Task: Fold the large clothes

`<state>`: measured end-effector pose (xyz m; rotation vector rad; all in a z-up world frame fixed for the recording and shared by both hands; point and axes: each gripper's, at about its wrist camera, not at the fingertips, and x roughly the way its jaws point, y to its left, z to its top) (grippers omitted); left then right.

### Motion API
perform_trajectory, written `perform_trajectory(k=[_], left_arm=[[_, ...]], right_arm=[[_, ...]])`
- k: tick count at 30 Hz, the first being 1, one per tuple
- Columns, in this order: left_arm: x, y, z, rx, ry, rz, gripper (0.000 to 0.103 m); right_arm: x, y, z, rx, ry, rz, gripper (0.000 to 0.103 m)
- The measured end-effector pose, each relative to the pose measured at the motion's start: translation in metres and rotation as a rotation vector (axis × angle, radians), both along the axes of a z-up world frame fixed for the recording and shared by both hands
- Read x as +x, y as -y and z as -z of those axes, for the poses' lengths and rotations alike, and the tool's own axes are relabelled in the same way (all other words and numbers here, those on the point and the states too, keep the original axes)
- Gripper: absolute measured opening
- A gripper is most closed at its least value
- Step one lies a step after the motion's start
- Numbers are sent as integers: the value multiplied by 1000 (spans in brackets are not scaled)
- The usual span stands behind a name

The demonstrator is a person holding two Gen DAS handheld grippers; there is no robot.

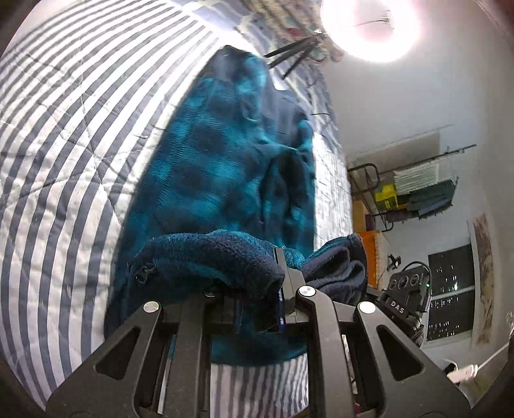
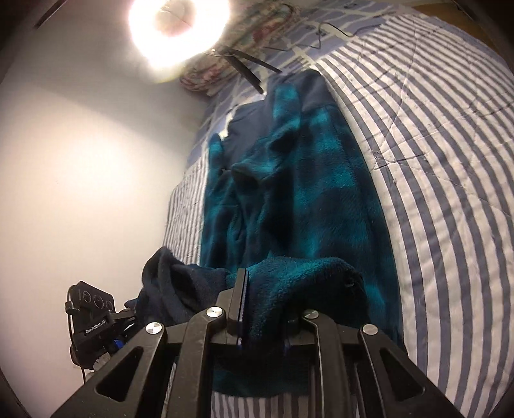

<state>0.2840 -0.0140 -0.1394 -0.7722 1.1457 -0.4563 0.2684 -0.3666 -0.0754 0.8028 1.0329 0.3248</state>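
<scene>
At six o'clock of the left wrist view, my left gripper (image 1: pixel 257 308) is clenched on a thick roll of the teal plaid fleece garment (image 1: pixel 225 167); the fabric bulges over the fingers and hides most of one. From the grip, the garment stretches toward twelve o'clock across the striped quilt (image 1: pixel 64 160), its dark navy lining exposed near one o'clock. A metal rack (image 1: pixel 417 189) with folded items stands at three o'clock against the wall, a ring light (image 1: pixel 369 29) glares at one o'clock, and my other gripper's camera housing (image 1: pixel 404 295) shows at four o'clock.

At six o'clock of the right wrist view, my right gripper (image 2: pixel 266 315) likewise grasps a rolled edge of the same fleece garment (image 2: pixel 289 193), pinched between its fingers. A navy fold hangs toward eight o'clock beside the grip. The garment lies lengthwise toward twelve o'clock on the striped quilt (image 2: pixel 449 193). The ring light (image 2: pixel 176 29) sits at eleven o'clock, and the left gripper's camera housing (image 2: pixel 93 321) at eight o'clock.
</scene>
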Motion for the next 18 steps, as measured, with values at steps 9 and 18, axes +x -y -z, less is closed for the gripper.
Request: perform_trajectory(k=[9, 18], left_arm=[[22, 13, 28, 60, -39, 17, 14], [37, 12, 30, 3, -92, 54, 20]], right_arm=[[22, 7, 28, 80, -51, 13, 27], [12, 30, 7, 153, 16, 18, 78]])
